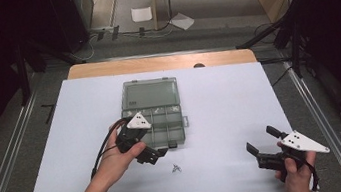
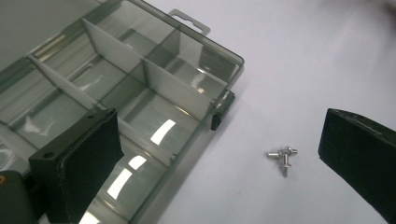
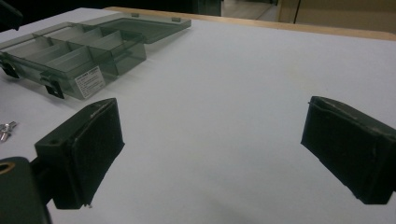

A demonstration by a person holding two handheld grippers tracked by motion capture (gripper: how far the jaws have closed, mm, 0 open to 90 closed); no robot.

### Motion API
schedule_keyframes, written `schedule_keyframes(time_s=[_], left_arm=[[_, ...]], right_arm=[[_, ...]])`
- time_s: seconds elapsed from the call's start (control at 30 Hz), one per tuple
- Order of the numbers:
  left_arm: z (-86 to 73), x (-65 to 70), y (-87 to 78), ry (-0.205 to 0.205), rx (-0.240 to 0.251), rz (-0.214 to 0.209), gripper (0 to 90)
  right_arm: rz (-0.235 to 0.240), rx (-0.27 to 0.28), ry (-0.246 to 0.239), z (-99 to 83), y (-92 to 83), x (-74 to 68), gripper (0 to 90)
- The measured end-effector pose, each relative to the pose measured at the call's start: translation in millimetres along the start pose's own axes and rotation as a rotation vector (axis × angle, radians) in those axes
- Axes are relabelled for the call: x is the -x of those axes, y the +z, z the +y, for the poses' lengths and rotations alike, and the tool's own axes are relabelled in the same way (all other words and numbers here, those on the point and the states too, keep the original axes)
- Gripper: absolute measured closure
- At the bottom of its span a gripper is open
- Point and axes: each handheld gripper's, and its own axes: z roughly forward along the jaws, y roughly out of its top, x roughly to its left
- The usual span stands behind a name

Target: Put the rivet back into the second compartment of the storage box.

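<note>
Your jaws stand spread wide on both sides, with nothing held in either. The left gripper (image 1: 154,155) hangs over the near edge of the clear compartment box (image 2: 140,84), and in the left gripper view the small cluster of screws (image 2: 283,156) lies on the bare surface (image 2: 303,56) between the two jaws, closer to the far-side jaw than to the one that overlaps the box. The cluster sits just off the box's near wall, beside its black latch (image 2: 219,114); its longest screw points roughly along the line of your reach.

The right gripper (image 1: 264,146) is well apart from the cluster, off to the side. The left is clearly nearer, so I judge the pick falls to it: drop straight down and close across the cluster.
</note>
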Motion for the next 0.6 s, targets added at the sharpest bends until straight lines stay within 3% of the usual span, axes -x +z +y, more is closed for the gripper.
schedule_keyframes(time_s=[0.13, 0.47, 0.6], left_arm=[[0.5, 7.9, 5.0, 0.024, -0.027, -0.022, 0.0], [0.9, 26.6, 14.0, 0.060, -0.078, -0.038, 2.2], [0.0, 30.2, 16.5, 0.062, -0.087, -0.060, 8.2]], right_arm=[[-0.018, 0.007, -0.008, -0.8, -2.1, 0.1, 10.9], [-0.006, 0.030, 0.010, -2.0, -6.7, 2.5, 10.2], [0.014, 0.033, 0.004, -1.7, -7.6, 2.8, 0.0]])
